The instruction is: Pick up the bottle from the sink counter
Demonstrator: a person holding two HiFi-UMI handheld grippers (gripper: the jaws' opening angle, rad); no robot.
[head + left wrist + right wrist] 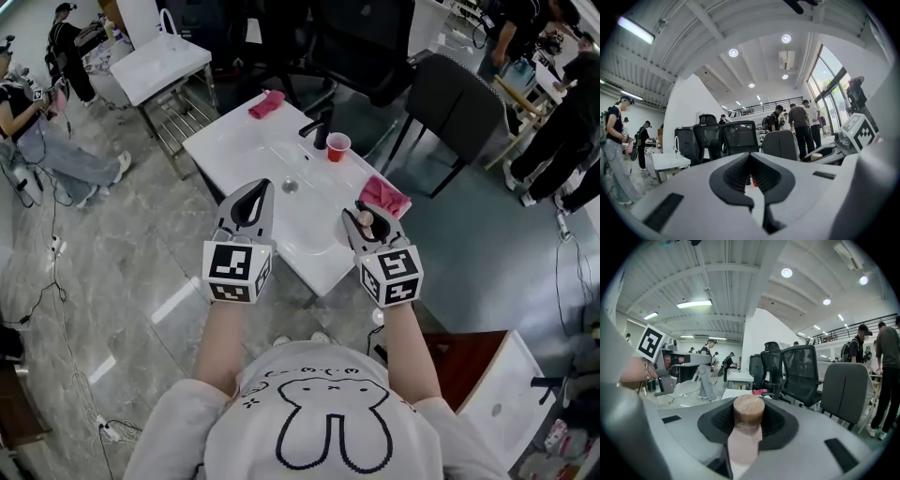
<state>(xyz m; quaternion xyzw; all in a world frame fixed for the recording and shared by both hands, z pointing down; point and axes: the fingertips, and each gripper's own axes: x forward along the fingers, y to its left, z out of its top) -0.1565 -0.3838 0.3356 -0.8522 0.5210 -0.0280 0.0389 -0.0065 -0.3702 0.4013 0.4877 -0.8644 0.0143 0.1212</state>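
Note:
My right gripper [361, 218] is shut on a small pale pink bottle [366, 223] with a brown cap. It holds the bottle in the air over the near right corner of the white sink counter [234, 141]. In the right gripper view the bottle [746, 437] stands upright between the jaws of the right gripper [749, 401]. My left gripper [263, 186] hovers beside it over the counter's near edge, shut with nothing in it. In the left gripper view the jaws of the left gripper [751, 157] meet at their tips.
On the counter stand a black faucet [319, 131] and a red cup [337, 147]. A pink cloth [267, 103] lies at the far end and another [384, 195] by my right gripper. Office chairs [459, 103] stand behind, a second white counter [159, 61] far left, with people around.

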